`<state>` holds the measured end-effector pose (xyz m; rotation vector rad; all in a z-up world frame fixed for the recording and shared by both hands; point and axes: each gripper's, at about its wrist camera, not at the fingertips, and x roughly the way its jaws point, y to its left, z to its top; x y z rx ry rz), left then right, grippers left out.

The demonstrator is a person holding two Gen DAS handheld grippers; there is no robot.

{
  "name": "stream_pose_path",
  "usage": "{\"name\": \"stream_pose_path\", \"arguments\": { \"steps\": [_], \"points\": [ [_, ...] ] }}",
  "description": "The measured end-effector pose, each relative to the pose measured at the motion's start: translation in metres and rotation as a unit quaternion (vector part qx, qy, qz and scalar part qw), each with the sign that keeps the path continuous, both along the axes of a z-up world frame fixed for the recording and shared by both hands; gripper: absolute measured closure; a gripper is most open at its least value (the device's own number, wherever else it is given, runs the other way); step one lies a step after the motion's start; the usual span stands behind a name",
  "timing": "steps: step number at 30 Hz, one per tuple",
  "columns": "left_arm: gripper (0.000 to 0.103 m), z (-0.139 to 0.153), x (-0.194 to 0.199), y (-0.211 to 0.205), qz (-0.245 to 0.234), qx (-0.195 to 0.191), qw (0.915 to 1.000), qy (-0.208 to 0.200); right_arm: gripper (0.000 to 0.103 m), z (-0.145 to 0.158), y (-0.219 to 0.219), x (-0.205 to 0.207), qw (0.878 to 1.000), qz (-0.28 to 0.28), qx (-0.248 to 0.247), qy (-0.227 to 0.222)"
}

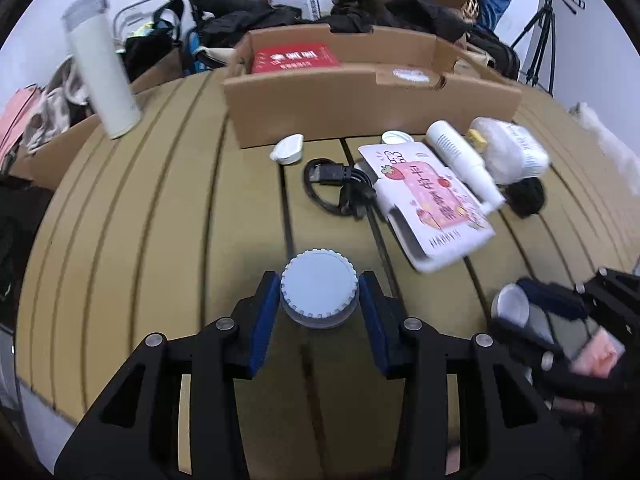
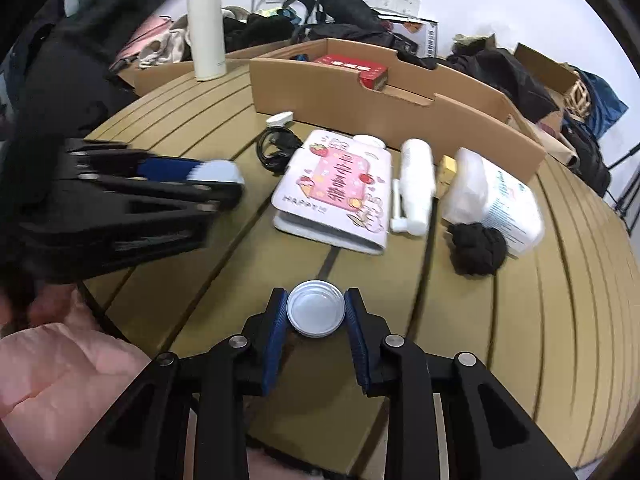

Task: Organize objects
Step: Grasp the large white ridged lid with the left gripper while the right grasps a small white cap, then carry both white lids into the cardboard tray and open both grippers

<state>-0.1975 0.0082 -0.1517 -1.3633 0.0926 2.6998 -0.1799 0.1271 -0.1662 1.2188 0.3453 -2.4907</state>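
Nearest the left wrist camera, the left gripper [image 1: 319,297] stands narrowed around a pale blue ribbed cap [image 1: 319,286] of a small jar on the slatted worktop [image 1: 160,208]; blue pads flank the cap on both sides, touching or all but touching, contact too fine to call; nearest the right wrist camera, the right gripper [image 2: 316,312] is closed on a small silver tin lid [image 2: 316,309], pads pressing its rim; both items sit at the near edge, well apart from the cardboard tray [image 1: 360,104] at the far side, judged the likely destination; between lie a black cable [image 1: 340,188], a pink strawberry notebook [image 1: 428,196], a white spray bottle [image 1: 460,156], a black cloth ball [image 1: 528,196]. Risks, as judgement: round smooth rims may squirt out of flat pads if the squeeze is off-centre; the shallow lid could tip or pop loose on lifting; carrying across the clutter could snag the cable or knock the bottle; the two grippers sit near each other and may collide.
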Motion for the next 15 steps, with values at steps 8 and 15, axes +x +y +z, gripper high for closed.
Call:
{"name": "stream_pose_path", "arguments": {
  "steps": [8,15],
  "points": [
    [0.066,0.072,0.071,-0.044,0.053,0.009,0.9983,0.019,0.071,0.056,0.047,0.044,0.997,-0.066,-0.039,0.018],
    [0.066,0.143,0.103,-0.054,0.049,0.047,0.9944,0.081,0.071,0.12,0.091,0.08,0.988,-0.114,-0.092,0.058]
  ]
}}
